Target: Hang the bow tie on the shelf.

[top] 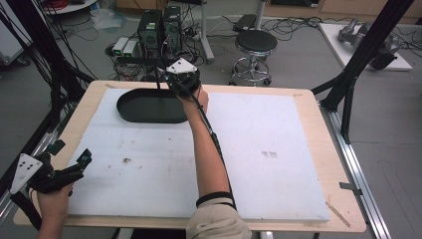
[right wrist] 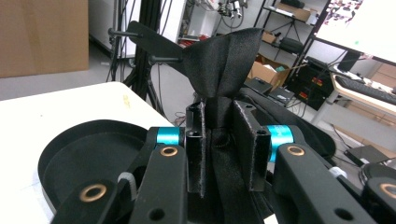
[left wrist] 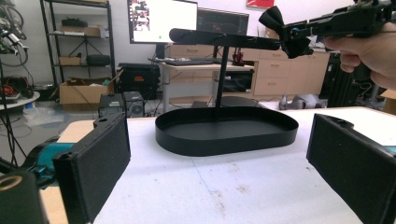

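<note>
Right hand-held gripper [right wrist: 219, 140] is clamped on a black bow tie [right wrist: 224, 65], holding it in the air beside the top bar of the black stand [left wrist: 224, 39]. The stand's oval tray [left wrist: 226, 128] sits at the far left of the white tabletop [top: 259, 154]. Left hand-held gripper [top: 74, 167] rests near the tabletop's near left corner, jaws wide apart, nothing between them.

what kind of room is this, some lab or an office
Most likely a robotics or recording lab. Computer towers sit on the floor amid loose cables, a monitor and storage shelves stand behind, and the work table is covered with a white foam board.
</note>
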A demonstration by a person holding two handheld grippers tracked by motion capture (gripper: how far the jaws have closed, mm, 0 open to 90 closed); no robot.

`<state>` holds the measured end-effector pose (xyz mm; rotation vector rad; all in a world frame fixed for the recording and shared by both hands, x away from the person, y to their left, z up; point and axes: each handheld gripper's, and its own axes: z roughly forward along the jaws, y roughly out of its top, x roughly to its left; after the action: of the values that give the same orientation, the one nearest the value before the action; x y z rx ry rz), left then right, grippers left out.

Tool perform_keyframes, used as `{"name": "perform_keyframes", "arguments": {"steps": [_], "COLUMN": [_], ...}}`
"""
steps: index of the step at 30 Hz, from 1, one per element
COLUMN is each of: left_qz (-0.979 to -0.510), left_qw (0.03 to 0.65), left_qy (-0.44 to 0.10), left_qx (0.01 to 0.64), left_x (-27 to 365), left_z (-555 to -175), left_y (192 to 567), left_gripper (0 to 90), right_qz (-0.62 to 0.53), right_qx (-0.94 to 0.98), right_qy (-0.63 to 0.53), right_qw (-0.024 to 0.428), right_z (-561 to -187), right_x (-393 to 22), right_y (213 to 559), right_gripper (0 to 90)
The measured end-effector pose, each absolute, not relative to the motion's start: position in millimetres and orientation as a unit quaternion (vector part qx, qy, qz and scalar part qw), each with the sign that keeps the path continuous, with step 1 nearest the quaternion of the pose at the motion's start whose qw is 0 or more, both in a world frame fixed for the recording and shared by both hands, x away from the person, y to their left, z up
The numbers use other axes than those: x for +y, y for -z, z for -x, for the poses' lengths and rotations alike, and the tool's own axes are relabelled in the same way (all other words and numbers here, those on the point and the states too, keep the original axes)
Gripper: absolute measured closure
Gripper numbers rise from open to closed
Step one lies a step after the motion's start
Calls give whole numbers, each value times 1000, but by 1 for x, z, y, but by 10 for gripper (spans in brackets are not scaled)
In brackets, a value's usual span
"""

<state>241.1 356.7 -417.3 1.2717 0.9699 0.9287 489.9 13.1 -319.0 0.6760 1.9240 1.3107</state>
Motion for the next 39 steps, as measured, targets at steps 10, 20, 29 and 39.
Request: {"name": "perform_keyframes", "arguments": {"steps": [10,20,29,39], "left_qz": [-548,-546,-545,-546], "left_qw": [604,606,605,605], "left_qy": [-399,-399,-399,-400], "left_qx": [418,419,421,420], "left_x": [357,358,359,358], "left_z": [-241,-241,-242,-241], "left_y": [417,417,418,417], "left_gripper": [67,67,67,67], "right_qz": [-262,-261,-262,-285], "right_qx": [761,768,770,746], "right_qy": [-486,-469,-462,-481], "right_qw": [341,351,354,362], "right_z": [-496,-500,-505,-503], "right_x": [15,15,12,9], "right_y": [328,334,338,335], "right_gripper": [752,751,745,414]}}
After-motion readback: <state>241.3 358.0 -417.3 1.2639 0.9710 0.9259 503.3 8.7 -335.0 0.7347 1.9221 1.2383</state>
